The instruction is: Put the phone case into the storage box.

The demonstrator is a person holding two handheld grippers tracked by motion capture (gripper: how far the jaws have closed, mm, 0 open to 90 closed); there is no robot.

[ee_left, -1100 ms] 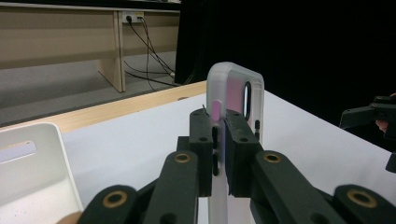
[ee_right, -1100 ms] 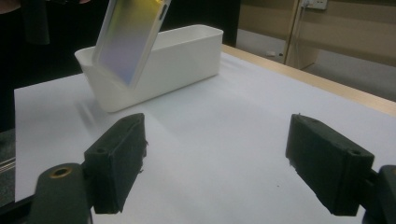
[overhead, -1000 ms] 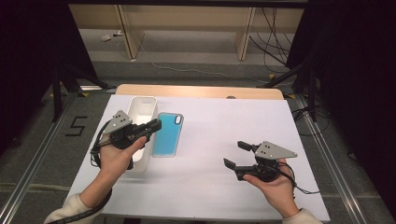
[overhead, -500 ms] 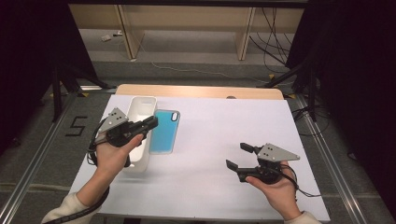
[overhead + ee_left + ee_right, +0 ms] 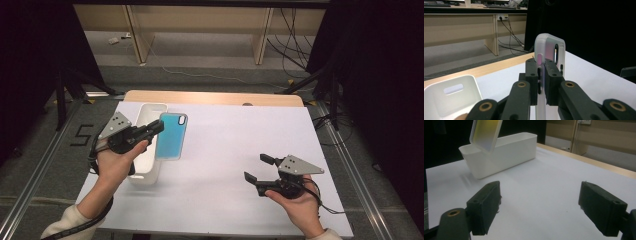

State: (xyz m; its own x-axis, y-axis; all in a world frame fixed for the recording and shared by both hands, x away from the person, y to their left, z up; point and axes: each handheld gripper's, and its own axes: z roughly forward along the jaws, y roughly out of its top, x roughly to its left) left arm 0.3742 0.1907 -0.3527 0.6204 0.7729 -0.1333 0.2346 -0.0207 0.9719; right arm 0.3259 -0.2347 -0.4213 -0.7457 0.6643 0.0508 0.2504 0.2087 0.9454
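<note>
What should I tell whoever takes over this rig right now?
Left gripper: shut on the phone case, pinching its edge and holding it in the air beside the white bin.
Right gripper: open, holding nothing, above the white table on the right side.
Done: case picked up off the table.
Left: probably lowering the case into the bin, then releasing; nothing is in the way.

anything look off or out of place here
Nothing is spilled or damaged. The one unusual thing is the phone case: it is off the table, pinched by its edge in the left gripper and tilted beside the white bin. The right gripper is open over bare table.
</note>
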